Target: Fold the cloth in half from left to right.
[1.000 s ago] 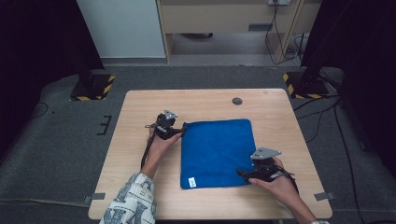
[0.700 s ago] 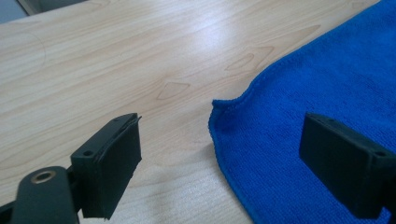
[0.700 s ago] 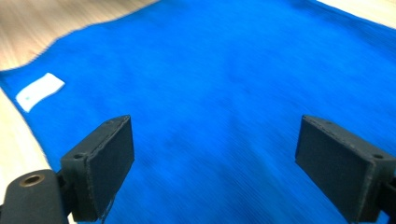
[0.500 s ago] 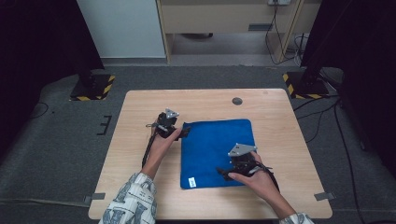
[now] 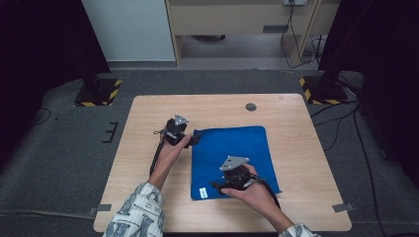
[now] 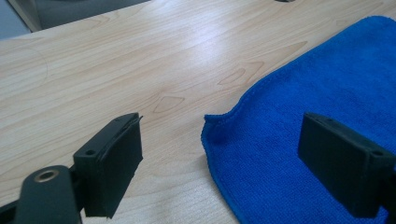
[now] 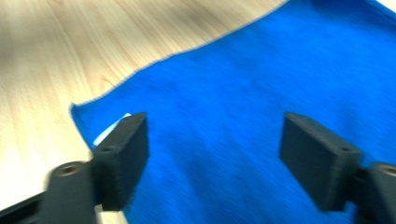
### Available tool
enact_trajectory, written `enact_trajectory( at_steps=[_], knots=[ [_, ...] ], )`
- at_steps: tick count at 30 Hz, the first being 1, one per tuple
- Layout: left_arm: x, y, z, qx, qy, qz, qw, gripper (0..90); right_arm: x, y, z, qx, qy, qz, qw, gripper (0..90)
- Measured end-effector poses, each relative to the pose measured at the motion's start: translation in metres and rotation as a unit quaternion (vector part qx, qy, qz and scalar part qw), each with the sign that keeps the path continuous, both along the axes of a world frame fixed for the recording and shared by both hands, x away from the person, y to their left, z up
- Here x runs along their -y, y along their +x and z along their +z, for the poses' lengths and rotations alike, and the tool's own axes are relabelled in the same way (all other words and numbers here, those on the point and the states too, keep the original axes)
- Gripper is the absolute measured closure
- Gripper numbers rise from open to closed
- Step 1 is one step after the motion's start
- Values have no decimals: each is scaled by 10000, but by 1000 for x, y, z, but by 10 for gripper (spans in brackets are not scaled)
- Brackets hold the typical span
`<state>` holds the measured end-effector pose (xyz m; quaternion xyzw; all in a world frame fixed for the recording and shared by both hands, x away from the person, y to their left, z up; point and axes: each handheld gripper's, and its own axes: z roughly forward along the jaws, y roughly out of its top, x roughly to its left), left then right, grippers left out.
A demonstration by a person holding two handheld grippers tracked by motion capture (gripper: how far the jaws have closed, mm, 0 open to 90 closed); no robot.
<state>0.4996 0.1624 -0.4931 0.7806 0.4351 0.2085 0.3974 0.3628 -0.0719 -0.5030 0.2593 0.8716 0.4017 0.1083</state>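
A blue cloth (image 5: 236,158) lay flat on the counter (image 5: 148,118), right of centre toward the near edge; the left claw (image 6: 219,154) stood open over its far left corner; the right claw (image 7: 215,154), jaws just narrowing but apart, hovered above its near left corner, gripping nothing.

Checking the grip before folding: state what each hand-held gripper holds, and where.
Nothing is held: the left hand-held gripper and right hand-held gripper stand open over the blue cloth.
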Motion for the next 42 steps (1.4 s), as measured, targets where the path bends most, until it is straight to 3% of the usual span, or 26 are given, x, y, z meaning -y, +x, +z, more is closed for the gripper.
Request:
enact_trajectory(
  at_steps=[3, 11, 16, 19, 25, 29, 32, 33, 35, 40, 41, 42],
  knots=[
    [0, 0, 2, 31, 14, -18, 10000, 168, -11, -4, 0, 10, 77, 109, 9999, 383],
    [3, 2, 7, -131, 48, -153, 9998, 189, -32, -16, 0, 93, 110, 353, 9993, 639],
    [3, 3, 8, -164, -13, -149, 9998, 210, -41, -23, -2, 81, 131, 405, 9991, 719],
    [4, 4, 7, -238, 58, -125, 9996, 226, -47, -26, -3, 54, 142, 472, 9988, 723],
    [7, 3, 6, -251, 93, -224, 9994, 245, -57, -35, -5, 66, 119, 579, 9982, 811],
    [6, 3, 5, -276, 120, -226, 9993, 245, -63, -37, -10, 21, 64, 621, 9980, 735],
    [3, 4, 6, -294, 53, -203, 9993, 245, -68, -39, -16, 0, -43, 575, 9983, 578],
    [2, 4, 6, -294, -24, -168, 9994, 244, -69, -39, -18, -38, -73, 536, 9985, 488],
    [-3, 7, 6, -322, -168, -93, 9993, 253, -72, -39, -22, -70, -94, 487, 9987, 419],
    [-8, 9, 2, -380, -186, -86, 9991, 257, -74, -40, -27, 24, -253, 392, 9989, 397],
    [-6, 8, 1, -507, -388, -180, 9978, 256, -74, -40, -28, -17, -257, 367, 9990, 385],
    [-6, 8, 1, -526, -402, -194, 9976, 256, -72, -39, -30, -46, -145, 355, 9993, 388]
  ],
)
